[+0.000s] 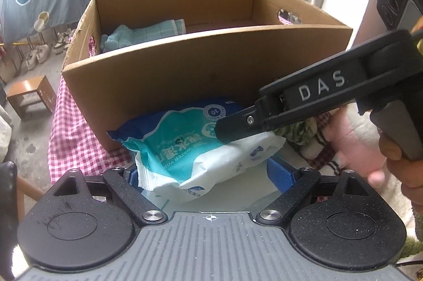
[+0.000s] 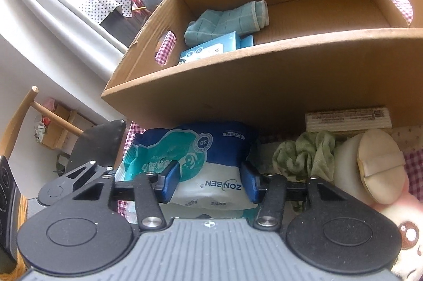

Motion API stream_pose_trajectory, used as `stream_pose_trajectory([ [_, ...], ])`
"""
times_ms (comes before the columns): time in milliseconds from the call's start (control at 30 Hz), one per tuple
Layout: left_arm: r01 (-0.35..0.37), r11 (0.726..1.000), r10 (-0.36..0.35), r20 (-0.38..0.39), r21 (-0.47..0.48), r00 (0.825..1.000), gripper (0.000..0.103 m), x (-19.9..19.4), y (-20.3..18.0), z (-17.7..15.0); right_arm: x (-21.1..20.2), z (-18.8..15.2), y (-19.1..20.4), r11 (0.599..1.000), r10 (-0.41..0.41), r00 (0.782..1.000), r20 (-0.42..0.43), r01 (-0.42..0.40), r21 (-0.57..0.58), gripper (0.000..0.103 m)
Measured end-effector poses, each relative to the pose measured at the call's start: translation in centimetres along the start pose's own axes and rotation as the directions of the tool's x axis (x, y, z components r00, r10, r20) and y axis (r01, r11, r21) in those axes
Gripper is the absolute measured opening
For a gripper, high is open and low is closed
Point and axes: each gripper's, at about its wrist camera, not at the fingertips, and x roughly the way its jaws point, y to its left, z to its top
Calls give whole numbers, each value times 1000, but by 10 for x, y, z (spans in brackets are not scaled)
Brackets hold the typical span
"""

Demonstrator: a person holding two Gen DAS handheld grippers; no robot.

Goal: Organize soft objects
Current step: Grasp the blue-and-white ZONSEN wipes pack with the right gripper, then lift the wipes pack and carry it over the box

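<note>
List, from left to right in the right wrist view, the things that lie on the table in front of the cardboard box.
wet wipes pack → green scrunchie → round white cushion

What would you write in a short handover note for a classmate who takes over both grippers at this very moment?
Right gripper: blue fingers on either side of the wet wipes pack, apparently closed on it; the pack has not cleared the table.
Left gripper: fingers wide on either side of the same pack's near end, not clamping it.
Cardboard box: directly behind the pack, already holding a teal towel and a blue tissue pack.
Still outside, right of the pack: green scrunchie, plush toy.
Left to do: probably lift the wipes over the front wall into the box, then the remaining soft things.
</note>
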Motion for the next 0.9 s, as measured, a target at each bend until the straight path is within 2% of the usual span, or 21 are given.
stream_pose_trajectory([
  [167,-5,1000,5,8,-13,1000,90,-6,0,0,-6,-1,1,1000,7,1000,10,-7,2,50],
  [600,-17,1000,18,86,-17,996,90,-35,-6,6,-29,-5,11,998,61,997,55,-61,-9,49],
  [900,-41,999,40,147,2,988,90,-59,-14,13,-55,-5,19,994,105,988,116,-102,-29,49],
])
